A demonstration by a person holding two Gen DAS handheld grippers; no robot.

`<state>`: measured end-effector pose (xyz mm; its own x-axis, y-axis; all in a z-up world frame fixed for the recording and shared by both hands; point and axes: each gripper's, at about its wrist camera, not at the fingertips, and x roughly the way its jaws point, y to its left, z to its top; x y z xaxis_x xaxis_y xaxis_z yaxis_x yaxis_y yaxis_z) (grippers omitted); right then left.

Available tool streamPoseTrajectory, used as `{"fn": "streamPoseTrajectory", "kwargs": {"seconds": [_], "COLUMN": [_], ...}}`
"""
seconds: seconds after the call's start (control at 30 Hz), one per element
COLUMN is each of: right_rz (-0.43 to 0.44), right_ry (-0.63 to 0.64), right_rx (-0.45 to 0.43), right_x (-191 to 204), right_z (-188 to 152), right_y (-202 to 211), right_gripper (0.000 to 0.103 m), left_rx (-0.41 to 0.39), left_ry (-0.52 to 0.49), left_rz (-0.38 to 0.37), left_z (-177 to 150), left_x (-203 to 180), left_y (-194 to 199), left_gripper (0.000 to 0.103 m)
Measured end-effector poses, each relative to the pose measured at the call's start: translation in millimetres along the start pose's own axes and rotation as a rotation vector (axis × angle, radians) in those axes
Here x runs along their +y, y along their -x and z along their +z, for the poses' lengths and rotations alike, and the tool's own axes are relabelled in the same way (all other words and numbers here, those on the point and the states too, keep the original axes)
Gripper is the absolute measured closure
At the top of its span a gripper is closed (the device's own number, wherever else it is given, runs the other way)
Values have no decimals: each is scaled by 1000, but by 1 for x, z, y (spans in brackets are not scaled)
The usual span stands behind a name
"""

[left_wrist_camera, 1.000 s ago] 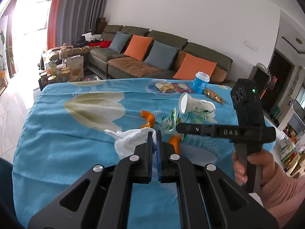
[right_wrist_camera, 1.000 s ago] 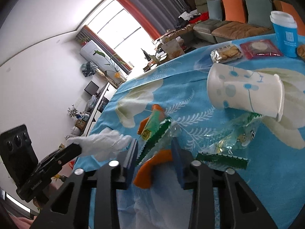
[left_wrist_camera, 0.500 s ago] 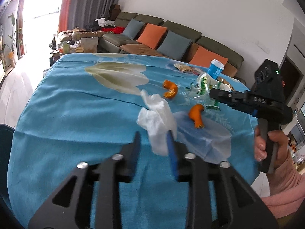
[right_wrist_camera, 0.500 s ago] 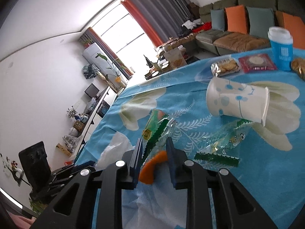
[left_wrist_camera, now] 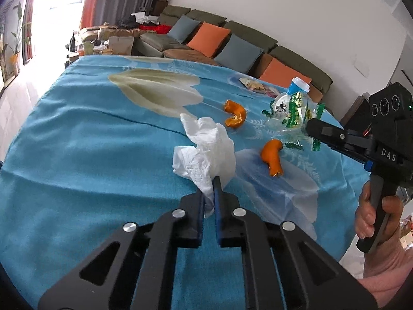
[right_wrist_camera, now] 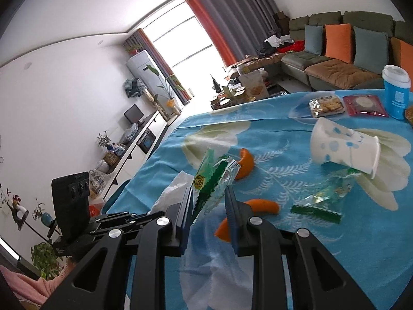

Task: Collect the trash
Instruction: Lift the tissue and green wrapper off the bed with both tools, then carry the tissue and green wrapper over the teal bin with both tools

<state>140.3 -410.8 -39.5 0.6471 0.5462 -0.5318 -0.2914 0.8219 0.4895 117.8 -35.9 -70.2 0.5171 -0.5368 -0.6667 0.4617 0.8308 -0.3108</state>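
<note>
A crumpled white tissue (left_wrist_camera: 206, 149) stands up from the blue flowered tablecloth (left_wrist_camera: 77, 142), and my left gripper (left_wrist_camera: 209, 180) is shut on its lower corner. My right gripper (right_wrist_camera: 209, 191) is shut on a clear and green snack wrapper (right_wrist_camera: 214, 178) and holds it off the cloth. In the left wrist view, that right gripper (left_wrist_camera: 312, 129) comes in from the right with the wrapper (left_wrist_camera: 291, 113) at its tip. Two orange peels (left_wrist_camera: 235, 115) (left_wrist_camera: 272, 157) lie between the grippers. A second wrapper (right_wrist_camera: 320, 201) lies flat beside a tipped paper cup (right_wrist_camera: 346, 149).
A blue lidded cup (right_wrist_camera: 396, 90), a cracker pack (right_wrist_camera: 326, 106) and a red packet (right_wrist_camera: 365, 104) sit at the table's far side. A sofa with orange and grey cushions (left_wrist_camera: 206, 36) runs behind. A hand (left_wrist_camera: 374, 217) grips the right tool past the table's right edge.
My left gripper opened around the tissue, sank a little and closed on it again. My right gripper narrowed onto the wrapper and lifted it off the cloth.
</note>
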Motion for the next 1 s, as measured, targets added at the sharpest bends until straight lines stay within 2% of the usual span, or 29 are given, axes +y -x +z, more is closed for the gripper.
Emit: {"fn": "streamPoseTrajectory", "kwargs": {"seconds": [1.0], "right_rz": [185], "right_ry": [148], "right_rx": [99], "right_x": [83], "right_z": [-10], "right_y": [-47], "right_gripper": [80], "left_rx": [-178], "left_ry": [20], "left_rz": [129], "left_z": [-27], "left_x": [24], "left_y": [106], "left_gripper": [98]}}
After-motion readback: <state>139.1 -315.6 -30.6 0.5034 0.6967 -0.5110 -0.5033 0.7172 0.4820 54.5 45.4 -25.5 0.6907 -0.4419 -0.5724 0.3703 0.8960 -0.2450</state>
